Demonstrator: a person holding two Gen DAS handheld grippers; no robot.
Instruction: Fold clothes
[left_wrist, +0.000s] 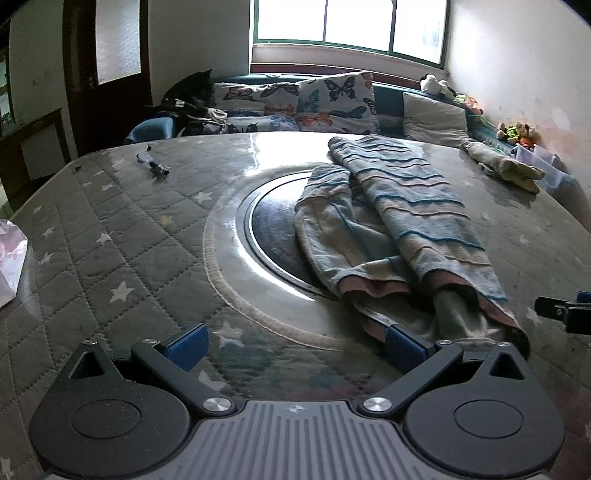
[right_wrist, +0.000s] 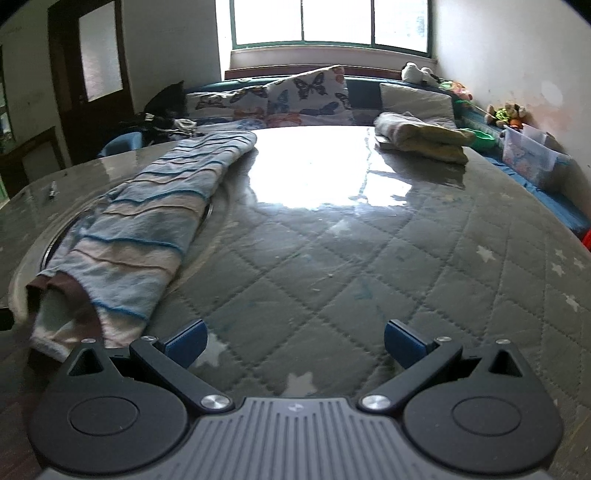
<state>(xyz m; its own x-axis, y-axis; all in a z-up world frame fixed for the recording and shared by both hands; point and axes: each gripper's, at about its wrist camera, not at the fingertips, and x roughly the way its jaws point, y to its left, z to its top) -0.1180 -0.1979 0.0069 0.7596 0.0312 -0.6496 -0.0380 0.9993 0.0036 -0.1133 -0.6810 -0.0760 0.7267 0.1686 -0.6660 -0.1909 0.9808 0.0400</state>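
Observation:
A striped blue, white and pink pair of trousers (left_wrist: 399, 225) lies on the quilted table cover, its legs running toward me, brown-pink cuffs nearest. My left gripper (left_wrist: 295, 347) is open just short of the cuffs, its right fingertip (left_wrist: 402, 347) against the hem. In the right wrist view the same trousers (right_wrist: 147, 229) lie at the left, and my right gripper (right_wrist: 295, 343) is open over bare cover to their right, holding nothing. The right gripper's tip (left_wrist: 565, 310) shows at the left wrist view's right edge.
A folded beige garment (right_wrist: 421, 136) rests at the table's far right. A round glossy inset (left_wrist: 273, 236) sits mid-table under the trousers. A small dark object (left_wrist: 155, 166) lies far left. Butterfly cushions (left_wrist: 303, 103) line a bench behind. Storage boxes (right_wrist: 528, 151) stand at right.

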